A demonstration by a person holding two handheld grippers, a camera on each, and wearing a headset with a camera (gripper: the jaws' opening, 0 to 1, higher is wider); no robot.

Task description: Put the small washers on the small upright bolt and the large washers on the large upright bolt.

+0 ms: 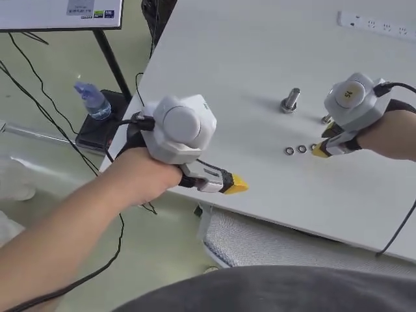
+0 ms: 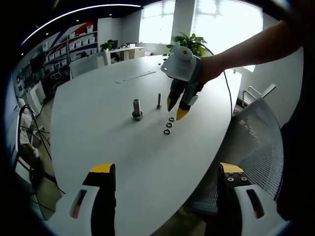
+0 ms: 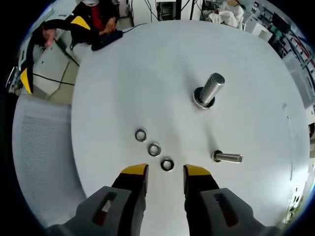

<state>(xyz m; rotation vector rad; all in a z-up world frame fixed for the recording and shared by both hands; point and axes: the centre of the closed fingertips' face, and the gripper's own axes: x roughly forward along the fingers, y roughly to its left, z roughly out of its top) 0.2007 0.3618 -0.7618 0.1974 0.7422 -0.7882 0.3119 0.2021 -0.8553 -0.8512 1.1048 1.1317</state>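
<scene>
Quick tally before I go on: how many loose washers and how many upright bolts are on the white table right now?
Loose small silver metal ring washers, in a row: 3
Silver metal bolts standing upright: 2, the large upright bolt and the small upright bolt
Total: 5

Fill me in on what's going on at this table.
A person works with a gripper in each hand. The right gripper, open, hovers by three washers lying in a row on the white table, near the small bolt and large bolt. The left gripper hangs open and empty at the table edge.
</scene>
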